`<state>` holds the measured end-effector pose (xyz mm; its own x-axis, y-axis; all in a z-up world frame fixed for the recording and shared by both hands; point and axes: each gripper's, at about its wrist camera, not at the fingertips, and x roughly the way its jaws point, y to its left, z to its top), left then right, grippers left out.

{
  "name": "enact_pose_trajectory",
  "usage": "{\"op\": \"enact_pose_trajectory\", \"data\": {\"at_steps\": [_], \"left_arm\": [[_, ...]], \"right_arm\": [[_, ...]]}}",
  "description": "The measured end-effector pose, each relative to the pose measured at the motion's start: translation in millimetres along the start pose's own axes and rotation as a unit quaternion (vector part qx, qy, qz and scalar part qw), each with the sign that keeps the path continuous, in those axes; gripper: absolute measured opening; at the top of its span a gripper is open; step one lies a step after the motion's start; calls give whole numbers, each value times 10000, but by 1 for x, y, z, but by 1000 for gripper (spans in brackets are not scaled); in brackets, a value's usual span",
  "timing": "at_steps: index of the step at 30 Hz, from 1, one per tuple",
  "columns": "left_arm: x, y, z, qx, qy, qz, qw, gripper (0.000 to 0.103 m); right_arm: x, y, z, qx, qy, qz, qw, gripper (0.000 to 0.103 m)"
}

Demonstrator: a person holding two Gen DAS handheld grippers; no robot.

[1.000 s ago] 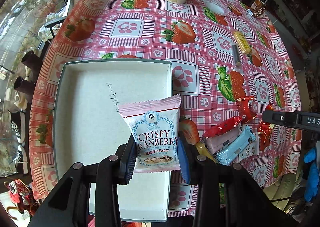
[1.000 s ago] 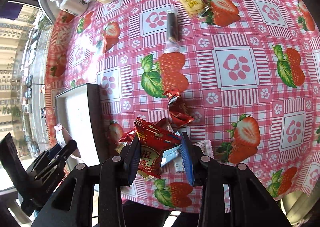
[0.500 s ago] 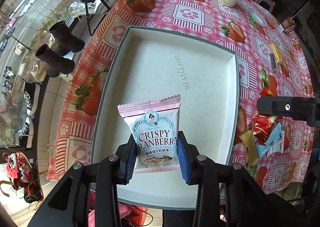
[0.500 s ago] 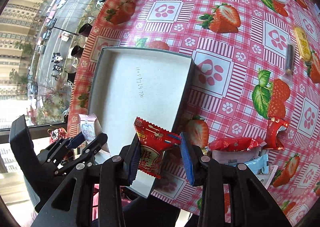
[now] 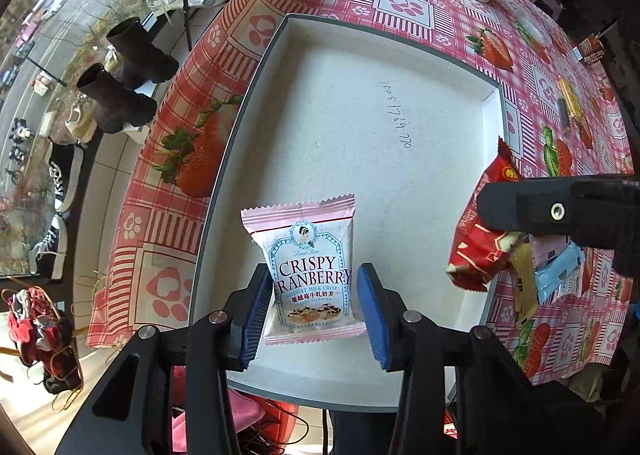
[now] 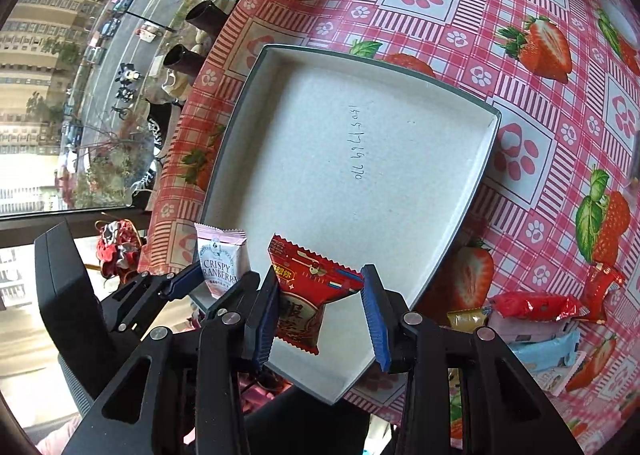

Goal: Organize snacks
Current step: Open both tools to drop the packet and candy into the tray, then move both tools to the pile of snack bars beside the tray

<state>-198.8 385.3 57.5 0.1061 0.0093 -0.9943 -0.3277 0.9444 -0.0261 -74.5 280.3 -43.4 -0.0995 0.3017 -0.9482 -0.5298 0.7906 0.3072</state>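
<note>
Black claw, blue pads, silver screws.

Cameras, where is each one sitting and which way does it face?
Left wrist: on the left tool, looking down along its fingers at the cranberry pack over the box; the right tool shows at right.
Right wrist: on the right tool, facing the red pack and box; the left tool shows at left.
Shared: box, both packs, tablecloth.

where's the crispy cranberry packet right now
The crispy cranberry packet is held in the left gripper, over the near part of the white tray, with the right gripper's red packet to its right.
</note>
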Motion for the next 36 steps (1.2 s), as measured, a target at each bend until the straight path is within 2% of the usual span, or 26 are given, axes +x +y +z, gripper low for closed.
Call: {"op": "enact_pose_trajectory", "data": {"at_steps": [1,2,3,4,5,12,14,16,22,25,29,36], "left_arm": [[0,0,1,2,-2,34,10000,69],[0,-1,1,-4,-28,69,10000,76],[-1,-1,1,-8,-57,94,9999,77],[-2,-1,1,-4,-61,98,9999,77],[-2,-1,2,2,-46,84,10000,78],[-5,-15,5,235,-48,-32,9997,78],[-8,-23,7,398,-57,-83,9992,78],[-9,-34,11,586,-68,-155,9981,78],[-18,-76,15,1243,-118,-582,9905,78],[-19,-103,12,1744,-36,-786,9815,78],[-19,-143,1,2532,69,-983,9624,78],[-2,-191,-19,3285,608,-1253,9342,78]], "right_arm": [[2,0,2,6,22,-11,10000,45],[8,1,6,13,18,-62,10000,57],[8,0,6,15,-3,-133,9999,65],[9,-2,7,18,-39,-211,9998,83],[10,-5,8,31,-84,-294,9995,90],[5,-64,-10,559,2,-645,9963,91],[3,-85,-17,793,0,-677,9946,93],[1,-104,-25,978,-22,-703,9927,103],[-9,-155,-50,1448,-27,-807,9862,103],[-9,-177,-66,1686,35,-848,9820,103],[-8,-201,-87,1859,146,-907,9783,103],[-9,-238,-120,2014,357,-971,9740,103]]}}
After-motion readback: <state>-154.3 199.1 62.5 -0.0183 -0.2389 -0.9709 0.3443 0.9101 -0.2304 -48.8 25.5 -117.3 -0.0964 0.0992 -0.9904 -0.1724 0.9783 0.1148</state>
